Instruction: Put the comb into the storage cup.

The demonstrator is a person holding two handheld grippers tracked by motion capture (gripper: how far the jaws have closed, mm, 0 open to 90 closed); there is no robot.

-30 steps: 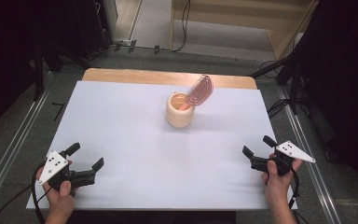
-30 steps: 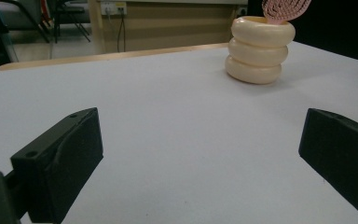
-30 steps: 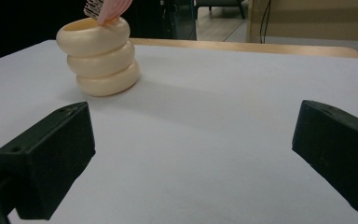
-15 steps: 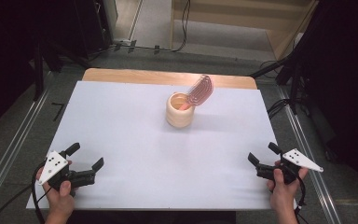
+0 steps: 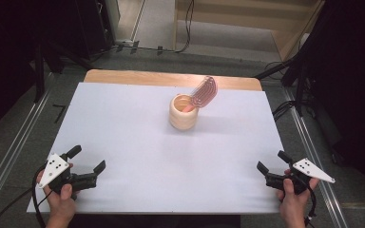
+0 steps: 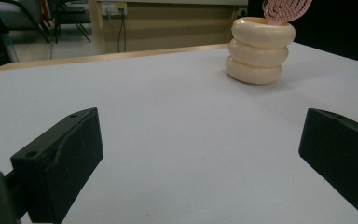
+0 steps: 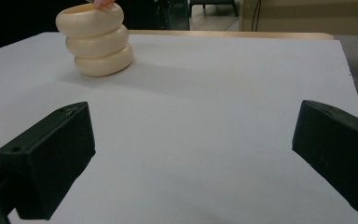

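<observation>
A cream ribbed cup [image 5: 183,112] stands upright toward the back middle of the white table [image 5: 123,128]. A pink slotted brush [image 5: 203,91] sticks out of it, leaning to the right. My left gripper [image 5: 86,158] rests at the near left corner, open and empty, held by a hand. At the near right edge my right gripper [image 5: 272,160] is open too, nothing between its jaws. The cup [image 6: 260,50] with the brush [image 6: 286,9] lies far ahead in the left gripper view. The right gripper view has the cup [image 7: 95,39] at upper left.
A bare wooden strip [image 5: 171,79] runs along the table's far edge. Metal rails [image 5: 9,152] flank the table on both sides. Cables [image 5: 285,107] lie on the floor at the right, and dark stands rise at the back left.
My right gripper has drawn back toward the near right corner of the table. The left gripper, cup and brush stay put.
</observation>
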